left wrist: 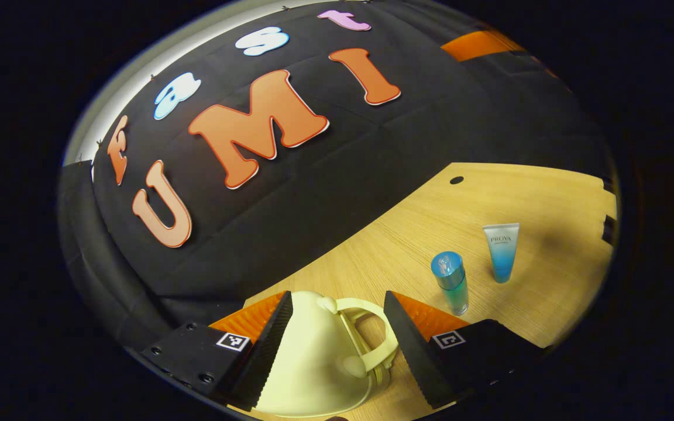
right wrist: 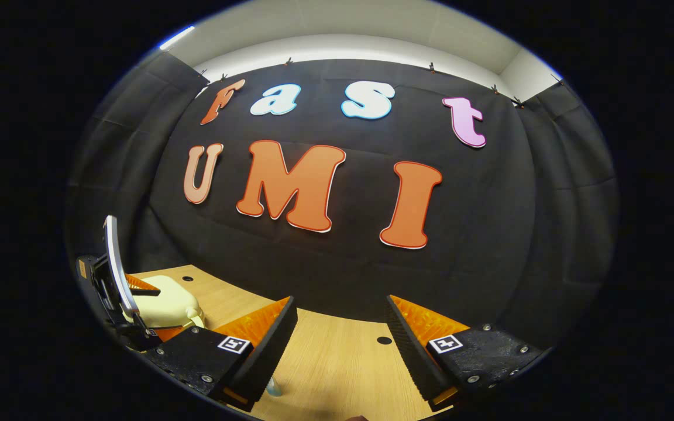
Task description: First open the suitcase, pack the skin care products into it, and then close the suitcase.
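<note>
A small pale-yellow suitcase (left wrist: 313, 356) with a looped handle (left wrist: 372, 333) lies closed on the wooden table (left wrist: 430, 216). My left gripper (left wrist: 337, 298) is open and straddles it, one finger on each side at full width. To its right stand a blue bottle (left wrist: 451, 280) with a round cap and a blue-and-white tube (left wrist: 502, 251), both upright. In the right gripper view my right gripper (right wrist: 340, 304) is open above bare table, nothing between its fingers. The suitcase (right wrist: 164, 304) and the left gripper (right wrist: 120, 292) show far left there, and a bit of a blue bottle (right wrist: 274, 387) low down.
The black cloth wall (left wrist: 325, 193) runs along the table's far edge, close behind the suitcase. A small dark hole (left wrist: 456, 180) sits in the tabletop near the wall; the same hole (right wrist: 384, 340) appears between the right gripper's fingers.
</note>
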Motion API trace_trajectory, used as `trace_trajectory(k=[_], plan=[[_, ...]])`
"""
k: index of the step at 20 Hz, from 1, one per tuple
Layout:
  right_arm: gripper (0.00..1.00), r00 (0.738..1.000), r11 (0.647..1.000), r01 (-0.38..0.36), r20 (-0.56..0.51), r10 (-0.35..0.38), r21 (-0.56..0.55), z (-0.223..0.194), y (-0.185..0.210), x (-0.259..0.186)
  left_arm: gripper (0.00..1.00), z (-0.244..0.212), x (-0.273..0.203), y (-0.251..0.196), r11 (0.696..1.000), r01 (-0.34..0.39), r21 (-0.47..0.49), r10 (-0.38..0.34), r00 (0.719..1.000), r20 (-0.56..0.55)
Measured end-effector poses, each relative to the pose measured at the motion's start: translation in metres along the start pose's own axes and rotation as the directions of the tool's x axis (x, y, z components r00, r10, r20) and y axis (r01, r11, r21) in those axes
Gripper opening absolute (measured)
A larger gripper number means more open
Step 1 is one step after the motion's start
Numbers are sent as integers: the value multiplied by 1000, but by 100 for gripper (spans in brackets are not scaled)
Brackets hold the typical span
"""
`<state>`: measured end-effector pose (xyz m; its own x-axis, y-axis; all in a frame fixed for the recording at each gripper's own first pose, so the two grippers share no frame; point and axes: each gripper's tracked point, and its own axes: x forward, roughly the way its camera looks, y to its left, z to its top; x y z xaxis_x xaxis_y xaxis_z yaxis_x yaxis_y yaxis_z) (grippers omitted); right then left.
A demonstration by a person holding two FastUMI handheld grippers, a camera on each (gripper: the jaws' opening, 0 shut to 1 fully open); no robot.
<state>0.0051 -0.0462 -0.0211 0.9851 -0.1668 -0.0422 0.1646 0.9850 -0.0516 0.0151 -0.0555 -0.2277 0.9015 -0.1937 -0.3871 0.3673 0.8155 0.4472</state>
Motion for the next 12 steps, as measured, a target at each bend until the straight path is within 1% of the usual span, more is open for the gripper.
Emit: trace_trajectory(k=[3,5,8,10,12], plan=[[95,999,999,32,-6,-32,2,1,-3,2,97,-12,7,-12,996,37,80,-37,999,-5],[95,999,999,50,-4,-50,-3,3,-4,3,97,-20,12,-21,987,68,143,-66,998,-17],[95,998,998,70,-9,-70,-1,1,-4,1,97,-36,18,-28,961,98,257,-89,995,-45],[95,997,997,79,-15,-79,-1,-1,-1,0,97,-39,18,-33,942,122,311,-112,992,-51],[95,996,996,87,-19,-87,1,-3,-2,-1,97,-50,19,-42,920,157,359,-137,987,-81]])
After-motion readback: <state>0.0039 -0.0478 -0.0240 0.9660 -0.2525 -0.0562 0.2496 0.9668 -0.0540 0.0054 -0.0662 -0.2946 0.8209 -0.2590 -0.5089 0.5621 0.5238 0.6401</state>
